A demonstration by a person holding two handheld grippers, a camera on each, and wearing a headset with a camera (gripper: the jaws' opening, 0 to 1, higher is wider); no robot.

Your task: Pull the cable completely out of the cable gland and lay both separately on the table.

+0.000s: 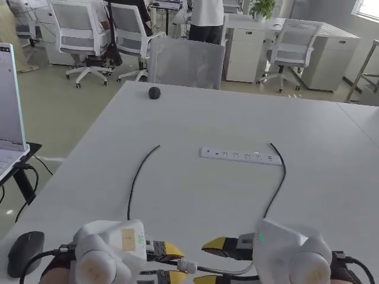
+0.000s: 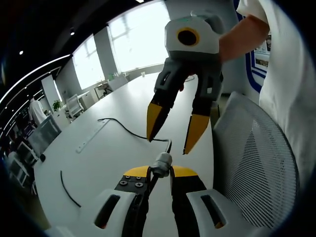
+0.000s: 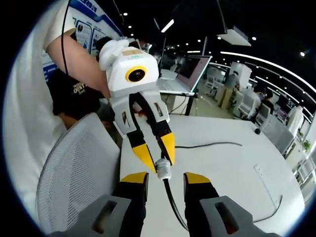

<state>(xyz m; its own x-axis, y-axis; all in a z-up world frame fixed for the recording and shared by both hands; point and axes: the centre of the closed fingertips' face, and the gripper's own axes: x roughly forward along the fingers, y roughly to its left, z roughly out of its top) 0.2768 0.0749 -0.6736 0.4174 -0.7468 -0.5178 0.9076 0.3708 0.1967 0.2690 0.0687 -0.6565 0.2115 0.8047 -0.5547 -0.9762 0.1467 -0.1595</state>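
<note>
Head view: a smooth white desk (image 1: 195, 118) carries a long white power strip (image 1: 241, 155) lying across its middle. A thin black cable (image 1: 284, 171) curves from the strip's right end towards the near edge, and a second cable (image 1: 134, 183) lies loose towards the left edge. A small round black object (image 1: 154, 92) sits near the far edge and a dark mouse (image 1: 23, 251) lies at the near left corner. Over the near edge, the white-bodied left gripper (image 1: 174, 262) has its yellow tips clamped on the pale, ribbed cable gland (image 1: 188, 266). The right gripper (image 1: 208, 260) faces it, jaws apart.

Left gripper view: its own yellow-padded jaws are closed on the grey-white cable gland (image 2: 161, 161). The black cable (image 2: 126, 129) leaves the gland's far end and trails over the desk. The right gripper (image 2: 170, 140) hangs above with its tapered yellow tips spread either side of the cable. A white mesh chair back (image 2: 252, 158) stands at the right.

Right gripper view: its own jaws stand apart, the cable (image 3: 170, 197) running between them without clear contact. Just beyond, the left gripper (image 3: 159, 160) pinches the gland (image 3: 163, 169). Print on the person's black shirt is too small to read.
</note>
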